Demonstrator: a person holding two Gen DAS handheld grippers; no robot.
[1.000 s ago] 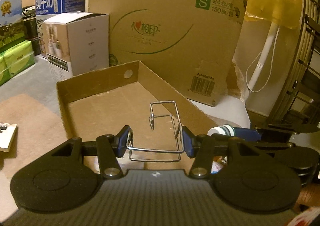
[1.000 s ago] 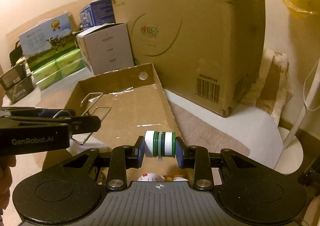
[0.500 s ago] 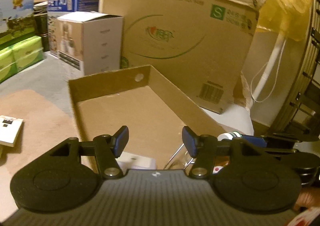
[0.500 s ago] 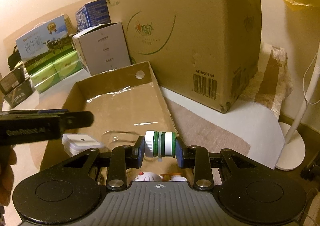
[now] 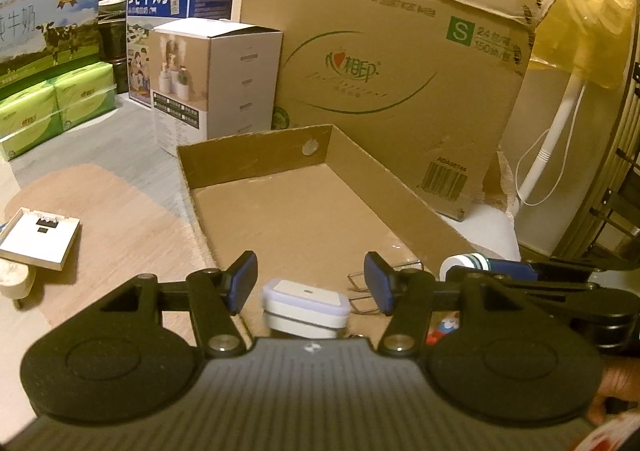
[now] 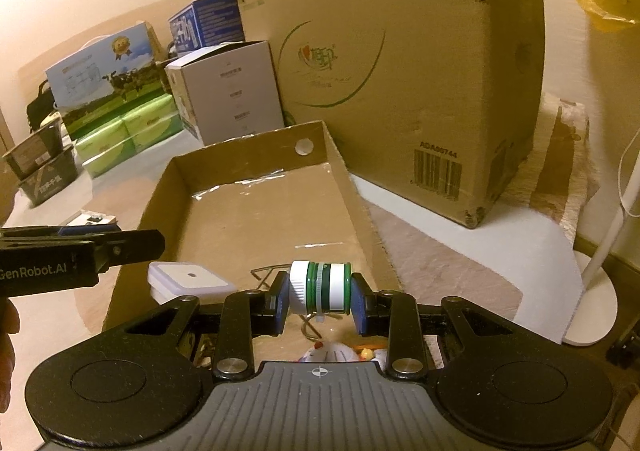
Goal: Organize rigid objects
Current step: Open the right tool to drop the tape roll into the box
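the left gripper (image 5: 310, 283) is hovering with its blue pads (image 5: 242, 285) standing apart and gripping nothing; its jaws have just been opening. between and below them a white square container (image 5: 305, 307) is sitting near the near end of the cardboard tray (image 5: 256, 159), touched by neither pad, its lower part cut off by the gripper body. just to the right of that container, inside the tray, a bent wire rack (image 5: 362, 289) is lying, partly hidden behind the right-hand pad.

the right gripper (image 6: 319, 293) is clamping a stack of white and green bottle caps (image 6: 319, 287) endwise between its pads, holding it over the near right part of the tray (image 6: 240, 155). the wire rack (image 6: 266, 277) is showing behind and under the caps, mostly covered by them. below the caps a white and red object (image 6: 336, 353) is peeking over the gripper body, too cut off to identify.

a large cardboard carton (image 5: 400, 63) is standing just beyond the tray's far right wall, with a white product box (image 5: 218, 79) beyond the tray's far left corner. left of the tray, on the floor, a flat white box (image 5: 38, 237) is lying. a person's fingers (image 6: 6, 351) are showing at the left edge behind the left gripper's body.
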